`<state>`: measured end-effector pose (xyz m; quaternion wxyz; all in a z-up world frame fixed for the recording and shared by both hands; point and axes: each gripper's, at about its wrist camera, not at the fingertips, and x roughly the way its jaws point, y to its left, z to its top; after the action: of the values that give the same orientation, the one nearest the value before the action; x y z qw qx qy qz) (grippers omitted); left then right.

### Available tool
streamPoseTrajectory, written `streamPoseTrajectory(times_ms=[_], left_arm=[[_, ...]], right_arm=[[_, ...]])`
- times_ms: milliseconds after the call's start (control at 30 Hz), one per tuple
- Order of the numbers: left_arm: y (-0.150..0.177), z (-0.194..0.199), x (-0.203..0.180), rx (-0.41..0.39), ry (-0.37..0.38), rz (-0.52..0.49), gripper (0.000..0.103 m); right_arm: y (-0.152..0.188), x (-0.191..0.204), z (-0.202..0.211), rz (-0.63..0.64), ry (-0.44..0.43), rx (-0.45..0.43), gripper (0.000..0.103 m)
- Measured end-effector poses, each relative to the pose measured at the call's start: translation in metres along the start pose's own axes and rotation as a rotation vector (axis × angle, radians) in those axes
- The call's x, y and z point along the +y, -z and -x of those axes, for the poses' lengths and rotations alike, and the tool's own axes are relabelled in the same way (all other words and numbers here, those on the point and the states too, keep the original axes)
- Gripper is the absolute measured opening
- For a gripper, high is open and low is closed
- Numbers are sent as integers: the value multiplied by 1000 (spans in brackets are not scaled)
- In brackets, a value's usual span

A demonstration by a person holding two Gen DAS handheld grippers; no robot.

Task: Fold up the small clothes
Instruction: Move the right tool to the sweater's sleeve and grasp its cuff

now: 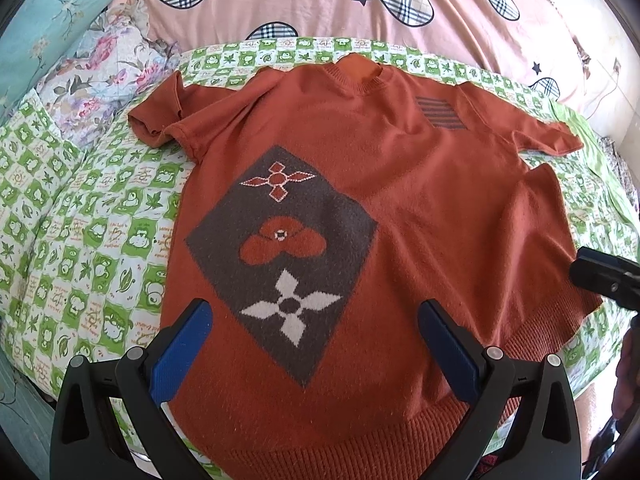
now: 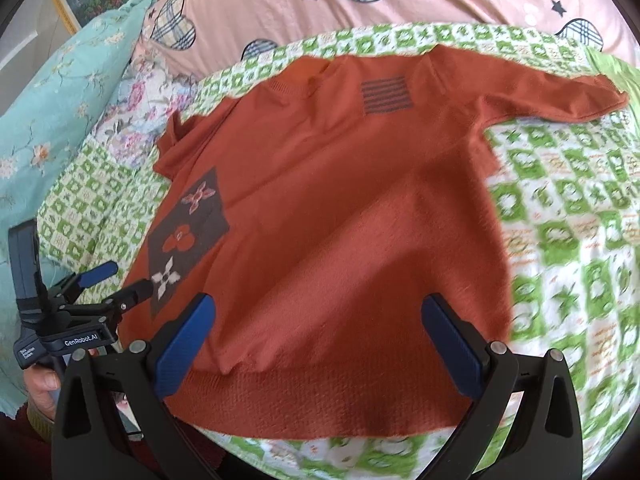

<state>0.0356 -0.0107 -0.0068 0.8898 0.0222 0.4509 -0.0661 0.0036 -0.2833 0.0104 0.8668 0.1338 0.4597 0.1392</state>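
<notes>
A bed (image 1: 80, 216) covered by a green-and-white patterned sheet fills both views, with a pink quilt (image 1: 320, 4) printed with plaid hearts bunched along its far side and a turquoise floral pillow (image 2: 52, 116) at the far left. Spread flat on the sheet, front up, lies the rust-orange knitted sweater (image 1: 420, 208), neckline away from the cameras and ribbed hem toward them; its right sleeve stretches outward, while the left sleeve is crumpled beside the body. A dark grey diamond panel (image 1: 280, 256) with three flower motifs sits on the lower left of the chest, and a small striped patch (image 1: 440, 114) near the right shoulder. The left gripper (image 1: 316, 320) hangs over the hem, jaws wide apart and holding nothing. The right gripper (image 2: 316, 316) hangs over the hem's other half, jaws likewise spread and empty.
</notes>
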Motion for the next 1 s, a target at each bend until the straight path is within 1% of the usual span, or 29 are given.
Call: streamPoseTrajectory(times_ms=[133, 233, 400, 533, 633, 700, 767, 833, 900, 967, 1000], left_arm=[[-10, -5, 0, -1, 3, -1, 103], [-22, -6, 2, -14, 6, 10, 103], [-41, -8, 1, -40, 0, 11, 103], [-57, -19, 2, -31, -25, 3, 103], [-66, -27, 2, -19, -34, 4, 103], [-71, -33, 2, -7, -41, 4, 103], [-76, -40, 1, 5, -41, 3, 103], [-80, -47, -1, 16, -43, 1, 103], [-82, -53, -4, 30, -45, 0, 103], [-84, -60, -6, 46, -45, 4, 103], [-85, -64, -8, 55, -45, 6, 103]], right_arm=[[-19, -32, 11, -61, 19, -50, 103], [-36, -68, 21, -127, 50, -95, 103], [-72, -140, 40, -226, 125, -169, 103], [-106, -210, 52, -300, 238, -219, 103], [-126, -260, 57, -364, 315, -239, 101], [-144, -301, 61, -423, 358, -262, 96], [-164, -335, 60, -464, 401, -272, 84], [-183, -364, 58, -492, 443, -271, 79], [-207, -398, 49, -501, 497, -253, 75], [-223, -427, 35, -530, 528, -219, 64], [-227, -438, 29, -542, 528, -204, 59]])
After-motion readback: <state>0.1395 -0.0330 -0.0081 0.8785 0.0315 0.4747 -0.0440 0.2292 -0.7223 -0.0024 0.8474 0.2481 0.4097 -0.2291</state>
